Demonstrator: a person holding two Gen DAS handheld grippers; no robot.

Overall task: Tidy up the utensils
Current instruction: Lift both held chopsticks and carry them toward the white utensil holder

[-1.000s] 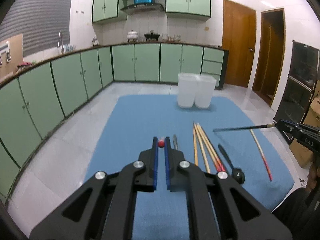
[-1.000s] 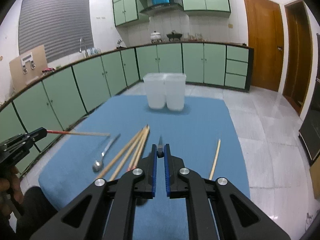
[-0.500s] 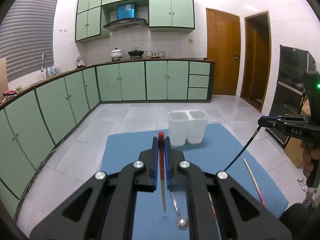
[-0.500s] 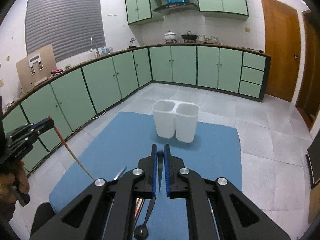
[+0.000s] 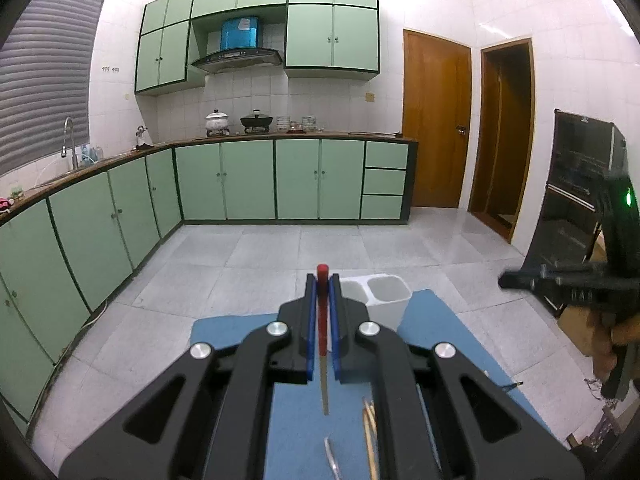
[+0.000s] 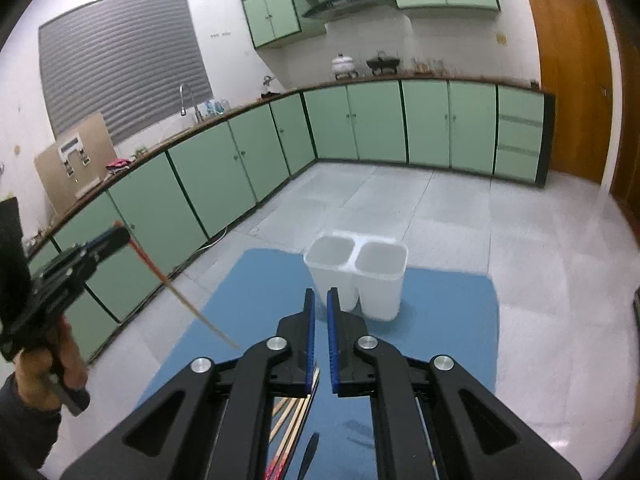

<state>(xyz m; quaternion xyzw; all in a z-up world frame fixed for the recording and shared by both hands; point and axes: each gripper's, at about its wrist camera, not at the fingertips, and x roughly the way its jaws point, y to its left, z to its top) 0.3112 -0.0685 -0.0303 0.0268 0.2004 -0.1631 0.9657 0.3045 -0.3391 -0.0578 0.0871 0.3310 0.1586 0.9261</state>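
My left gripper (image 5: 322,280) is shut on a red-ended chopstick (image 5: 323,360), which hangs down from the pads above the blue mat (image 5: 240,340). From the right wrist view the left gripper (image 6: 122,234) is up at the left, its chopstick (image 6: 188,304) slanting down to the right. My right gripper (image 6: 320,298) is shut on a black spoon (image 6: 309,454) that dangles below it; the handle between the pads is hard to see. The white two-compartment holder (image 6: 380,292) stands just beyond the right gripper, with both cups empty. The right gripper (image 5: 504,280) shows blurred at the right edge.
Several chopsticks (image 6: 292,412) and a metal spoon (image 5: 332,464) lie on the near part of the mat. Green cabinets (image 5: 224,184) line the left and far walls. A black appliance (image 5: 580,200) stands at the right, beside wooden doors. Pale floor tiles surround the mat.
Both grippers have risen and moved forward toward the white holder, each still gripping its utensil. The chopstick and the black spoon have swung from nearly level to hanging down.
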